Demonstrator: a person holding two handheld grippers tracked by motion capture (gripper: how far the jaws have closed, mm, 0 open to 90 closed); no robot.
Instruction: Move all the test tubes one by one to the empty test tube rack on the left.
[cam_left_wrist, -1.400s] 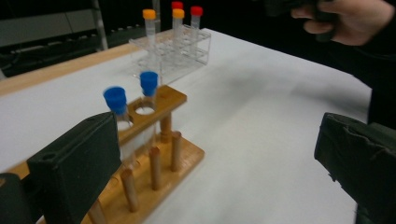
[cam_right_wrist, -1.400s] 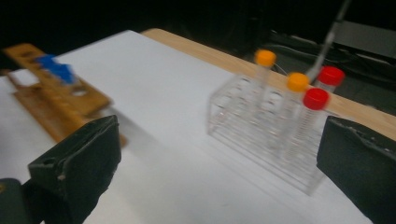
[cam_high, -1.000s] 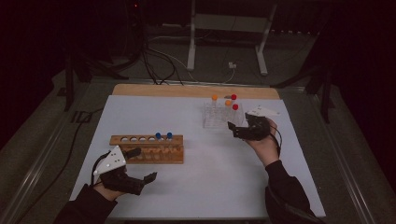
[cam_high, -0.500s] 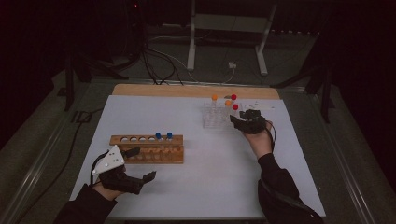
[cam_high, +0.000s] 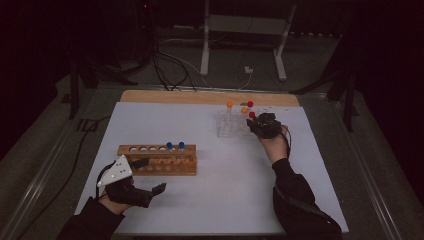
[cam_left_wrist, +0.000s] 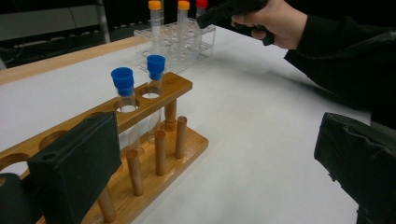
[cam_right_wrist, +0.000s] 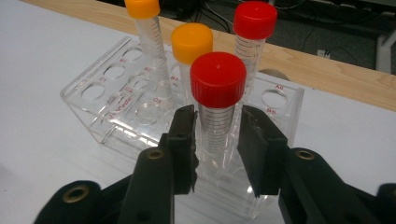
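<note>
A clear plastic rack (cam_right_wrist: 107, 93) holds two orange-capped tubes (cam_right_wrist: 191, 42) and two red-capped tubes. My right gripper (cam_right_wrist: 217, 135) stands at the rack's near side with the nearer red-capped tube (cam_right_wrist: 217, 79) between its jaws. The jaws have just been closing, and a thin gap still shows on each side of the tube. In the high view this gripper (cam_high: 252, 125) is at the right end of the clear rack (cam_high: 231, 127). My left gripper (cam_high: 151, 175) rests wide open by the front of the wooden rack (cam_high: 157, 159), which holds two blue-capped tubes (cam_left_wrist: 123, 79).
A white sheet (cam_high: 215, 200) covers the table, with a bare wooden strip (cam_high: 170, 96) along its far edge. Cables and a metal stand (cam_high: 205, 45) lie on the floor beyond. The right sleeve (cam_high: 295, 200) crosses the sheet's near right part.
My right gripper has moved left to the clear rack and its jaws have narrowed around the red-capped tube. The left gripper has stayed where it was.
</note>
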